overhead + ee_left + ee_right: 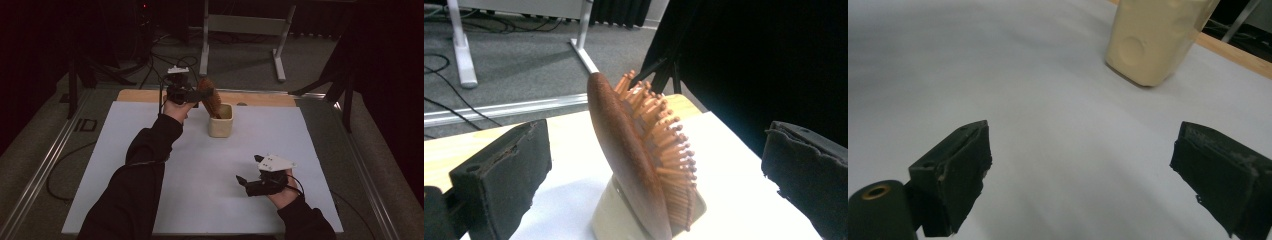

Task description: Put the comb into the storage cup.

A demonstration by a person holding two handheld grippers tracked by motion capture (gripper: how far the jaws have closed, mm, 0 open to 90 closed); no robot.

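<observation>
One wooden hairbrush (634, 155) stands in the cream cup (220, 121), handle down and head sticking up above the rim, leaning toward the cup's far left side. The left hand-held gripper (192, 95) hangs just left of the brush head. In the left gripper view its jaws are spread wide, with the brush head in the gap between them and touching neither pad. So the brush looks already placed in the cup, and what seems left is only for this hand to come away without knocking the tilted head. The right hand-held gripper (248, 181) rests on the white tabletop (150, 150), well apart from the cup on its near right side. Its jaws are also spread and hold nothing, pointing roughly toward the cup (1158, 40).
</observation>
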